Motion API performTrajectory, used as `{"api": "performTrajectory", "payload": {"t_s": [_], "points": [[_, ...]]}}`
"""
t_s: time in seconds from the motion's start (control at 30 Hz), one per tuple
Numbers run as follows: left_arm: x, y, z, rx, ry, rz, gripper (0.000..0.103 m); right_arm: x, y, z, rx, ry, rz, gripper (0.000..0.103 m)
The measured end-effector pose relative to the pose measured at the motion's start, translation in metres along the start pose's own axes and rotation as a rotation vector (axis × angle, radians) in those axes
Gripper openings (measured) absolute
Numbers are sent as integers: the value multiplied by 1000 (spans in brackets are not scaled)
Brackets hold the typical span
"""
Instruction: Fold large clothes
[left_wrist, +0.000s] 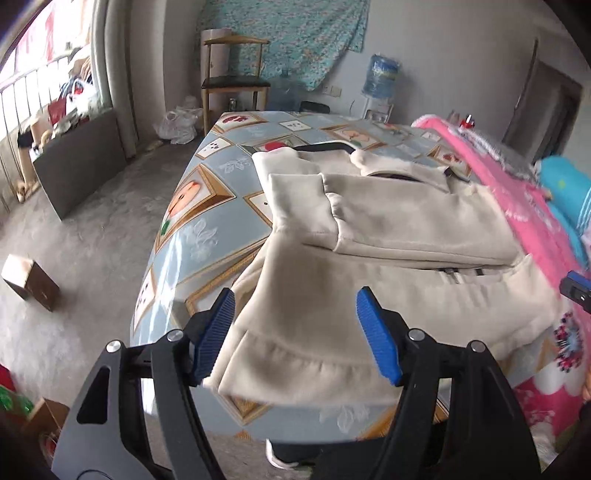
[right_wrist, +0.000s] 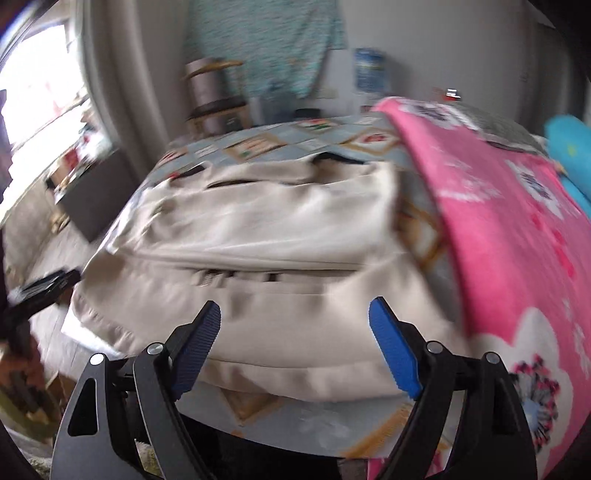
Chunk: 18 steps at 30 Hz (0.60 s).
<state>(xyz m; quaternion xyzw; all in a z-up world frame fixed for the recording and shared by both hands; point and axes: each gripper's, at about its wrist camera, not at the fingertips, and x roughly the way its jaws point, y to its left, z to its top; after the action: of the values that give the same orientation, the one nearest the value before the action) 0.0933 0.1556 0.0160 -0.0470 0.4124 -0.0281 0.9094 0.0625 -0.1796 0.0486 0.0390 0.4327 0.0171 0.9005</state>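
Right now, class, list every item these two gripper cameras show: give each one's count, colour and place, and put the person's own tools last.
jacket: one, beige, partly folded on the table, hem toward the cameras.
table: one, pale blue patterned cloth, centre of room.
blanket: one, pink, along the table's right side.
blue cloth: one, bright blue, beyond the blanket at far right.
chair: one, wood with dark seat, behind the table.
water bottle: one, blue, by the back wall.
wall hanging: one, teal floral, back wall.
plastic bag: one, white, on the floor near the chair.
box: one, brown, on the floor at left.
left gripper: one, black with blue pads, open over the hem.
right gripper: one, black with blue pads, open over the hem.
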Motion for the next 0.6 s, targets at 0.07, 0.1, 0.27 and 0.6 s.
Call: {"api": "performTrajectory", "payload": {"t_s": [0.07,0.1,0.27,0.6], "points": [[20,-6,6,41,19,31,63,19,16,1,-22,41,52,81],[27,-7,7,59,28,41,59,29,21,1,-29,68,82,81],[50,-8,11,115,69,54,24,73,41,3,-82,182,143,80],[20,8,6,84,-51,-36,5,114,76,5,-173,242,112,20]]}}
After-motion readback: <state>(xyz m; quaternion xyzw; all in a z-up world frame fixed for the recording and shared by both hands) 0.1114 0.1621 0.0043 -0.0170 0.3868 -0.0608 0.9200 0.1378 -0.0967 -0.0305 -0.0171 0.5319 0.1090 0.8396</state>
